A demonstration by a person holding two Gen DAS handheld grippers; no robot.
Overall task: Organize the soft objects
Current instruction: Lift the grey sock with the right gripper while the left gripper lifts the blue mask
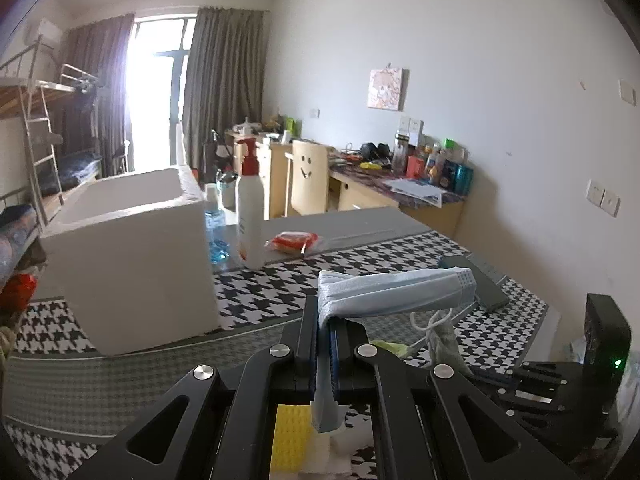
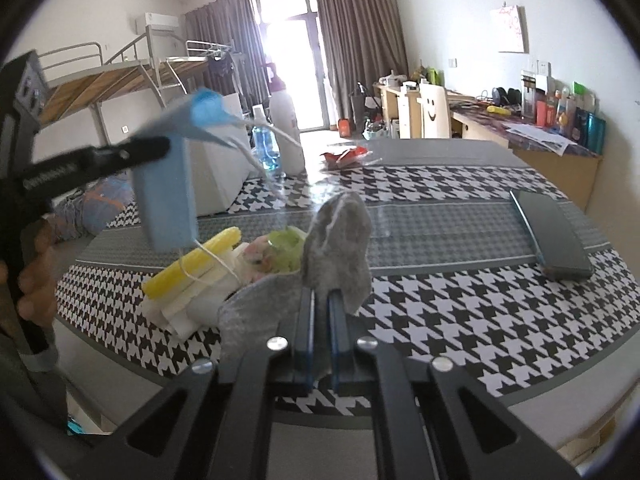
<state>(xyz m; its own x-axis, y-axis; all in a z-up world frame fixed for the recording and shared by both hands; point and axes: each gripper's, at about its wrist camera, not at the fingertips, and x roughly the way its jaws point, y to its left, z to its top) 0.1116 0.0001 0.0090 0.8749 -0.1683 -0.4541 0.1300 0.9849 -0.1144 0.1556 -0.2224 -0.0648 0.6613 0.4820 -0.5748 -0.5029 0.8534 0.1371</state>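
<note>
My left gripper is shut on a blue face mask, held above the table; its ear loop hangs down. The mask and the left gripper also show at the left of the right wrist view. My right gripper is shut on a grey sock, lifted above the table. Below lies a pile with a yellow sponge, white cloths and a green item. A white foam box stands at the left on the table.
A white pump bottle, a blue-liquid bottle and a red packet stand behind the box. A dark phone lies at the right on the houndstooth cloth. Desks and a bunk bed lie beyond.
</note>
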